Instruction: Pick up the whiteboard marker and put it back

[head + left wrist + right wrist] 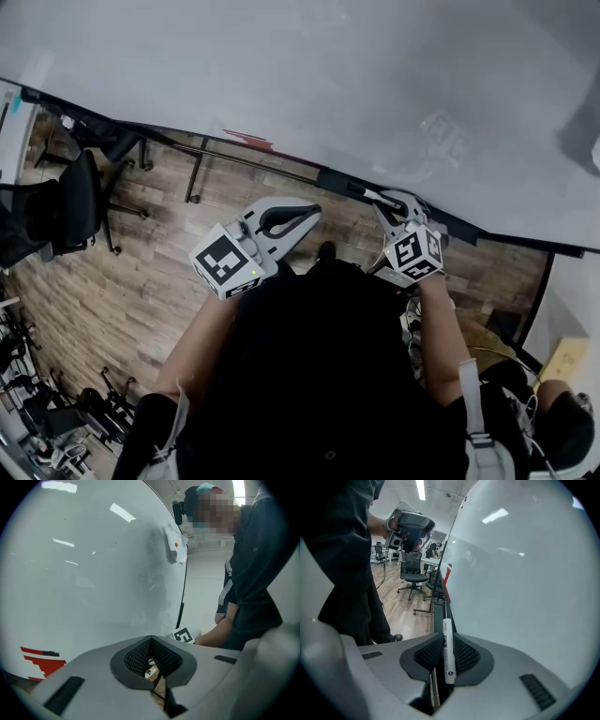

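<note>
The whiteboard marker (448, 653) is white with a black cap and sits clamped between the pads of my right gripper (449, 656), pointing along the board's lower edge. In the head view the marker (372, 195) is held just over the dark tray rail (281, 171) under the whiteboard (356, 84); whether it touches the rail is unclear. My left gripper (305, 214) hangs shut and empty to the left, a little off the rail. Its own view shows the left gripper (152, 660) with jaws together, nothing between them, facing the whiteboard (93, 573).
A red sticker (248, 141) marks the board's lower left. An office chair (70, 202) stands on the wooden floor (112, 291) to the left, with more chairs (411, 571) farther off. The person's dark-clothed body (319, 375) fills the space below the grippers.
</note>
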Demonstrator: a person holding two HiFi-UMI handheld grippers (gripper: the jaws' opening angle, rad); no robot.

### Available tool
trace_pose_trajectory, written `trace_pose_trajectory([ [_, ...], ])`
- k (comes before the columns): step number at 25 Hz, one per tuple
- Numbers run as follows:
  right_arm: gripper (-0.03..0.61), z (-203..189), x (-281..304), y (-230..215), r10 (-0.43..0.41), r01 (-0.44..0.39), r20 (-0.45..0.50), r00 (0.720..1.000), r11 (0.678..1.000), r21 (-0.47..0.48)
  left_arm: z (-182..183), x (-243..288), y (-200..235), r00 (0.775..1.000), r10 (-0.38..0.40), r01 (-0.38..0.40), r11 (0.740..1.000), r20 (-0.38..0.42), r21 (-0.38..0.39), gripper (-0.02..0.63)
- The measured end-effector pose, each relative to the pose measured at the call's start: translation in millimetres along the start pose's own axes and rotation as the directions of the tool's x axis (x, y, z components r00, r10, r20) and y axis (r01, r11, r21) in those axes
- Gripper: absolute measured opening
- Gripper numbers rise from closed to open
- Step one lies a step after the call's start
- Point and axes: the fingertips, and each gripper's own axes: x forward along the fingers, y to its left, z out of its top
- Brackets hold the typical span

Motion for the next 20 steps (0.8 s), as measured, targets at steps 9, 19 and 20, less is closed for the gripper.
trace_pose_trajectory([
  [9, 0.072, -4.2, 11.2, 8.8, 0.053, -0.052, -0.009, 0.999, 0.999, 0.016, -5.1, -2.6, 2.2, 1.0, 0.018, -0.018, 1.0, -0.006, -0.005, 0.012],
  [19, 0.074, -4.9, 13.2, 6.1, 0.041, -0.041, 0.008, 0.999, 0.999, 0.036, -8.6, -4.6, 1.6, 1.0, 0.024, -0.024, 1.0, -0.018, -0.005, 0.012],
  [20, 0.074, -4.0, 12.1, 5.8, 0.035, -0.035, 0.014, 0.999, 0.999, 0.038, -9.3, -5.1, 1.1, 1.0, 0.022, -0.023, 1.0, -0.019, -0.005, 0.012],
])
